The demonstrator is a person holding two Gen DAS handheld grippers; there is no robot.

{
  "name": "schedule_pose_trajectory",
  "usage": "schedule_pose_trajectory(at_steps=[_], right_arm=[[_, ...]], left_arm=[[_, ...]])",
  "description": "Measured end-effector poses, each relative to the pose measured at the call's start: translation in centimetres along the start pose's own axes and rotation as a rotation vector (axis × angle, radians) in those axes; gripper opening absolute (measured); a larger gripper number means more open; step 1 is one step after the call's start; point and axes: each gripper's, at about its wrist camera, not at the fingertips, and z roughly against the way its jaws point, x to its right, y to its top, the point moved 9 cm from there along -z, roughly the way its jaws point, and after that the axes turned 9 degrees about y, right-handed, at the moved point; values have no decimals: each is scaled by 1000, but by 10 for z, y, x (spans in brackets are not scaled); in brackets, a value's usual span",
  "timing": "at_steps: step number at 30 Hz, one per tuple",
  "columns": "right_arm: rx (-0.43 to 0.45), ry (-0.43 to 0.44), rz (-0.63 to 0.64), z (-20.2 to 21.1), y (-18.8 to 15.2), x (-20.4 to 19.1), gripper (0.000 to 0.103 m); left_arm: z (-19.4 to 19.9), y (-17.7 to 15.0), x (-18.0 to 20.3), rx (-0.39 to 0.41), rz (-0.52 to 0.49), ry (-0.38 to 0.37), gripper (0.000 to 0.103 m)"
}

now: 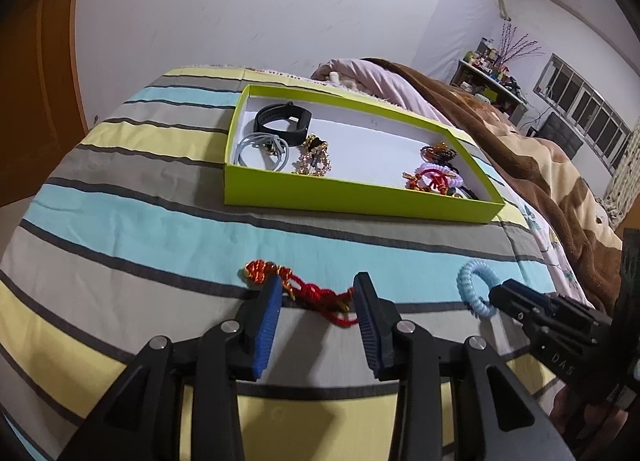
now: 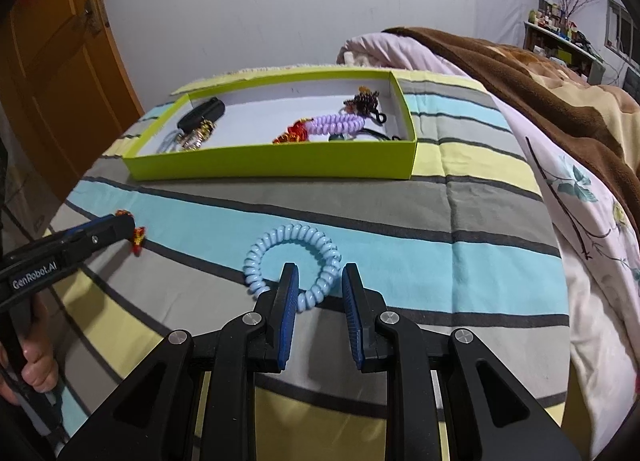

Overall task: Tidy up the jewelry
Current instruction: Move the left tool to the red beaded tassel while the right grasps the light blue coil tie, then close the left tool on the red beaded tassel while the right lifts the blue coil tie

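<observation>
Right wrist: parted gripper (image 2: 318, 275) straddles pale-blue coiled band (image 2: 294, 251), perhaps touching.

A bed carries everything, spread with a striped quilt (image 1: 168, 229) in bands of grey, light blue and pale yellow. On the quilt lies a shallow lime-green tray (image 1: 352, 197), a red knotted cord ornament (image 1: 308, 291) nearer the cameras, and a light blue spiral hair tie (image 2: 296, 257) to its right. A brown blanket (image 1: 532, 165) and a pink floral sheet (image 2: 592, 221) are heaped along the right side
</observation>
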Motion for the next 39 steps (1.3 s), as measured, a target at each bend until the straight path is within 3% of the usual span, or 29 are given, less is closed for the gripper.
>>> schedule_pose_trajectory(at_steps=[11,17,19,23,25,39], right_arm=[[-13,-39,21,-6,3,1,23],[-15,-51,28,-5,2,1,23],[-16,-58,34,-5,1,1,23],[-18,-69,45,-5,1,-1,22],[-17,-72,47,-4,0,0,10],[52,-25,25,21,-7,-5,9]], left_arm=[[-15,10,17,27,-85,88,38],[-10,0,-1,9,-70,152,38],[-10,-2,-9,2,-37,141,38],[-10,-2,-11,1,-56,156,25],[-10,-3,-7,1,-72,148,13],[22,-13,9,70,-161,39,8]])
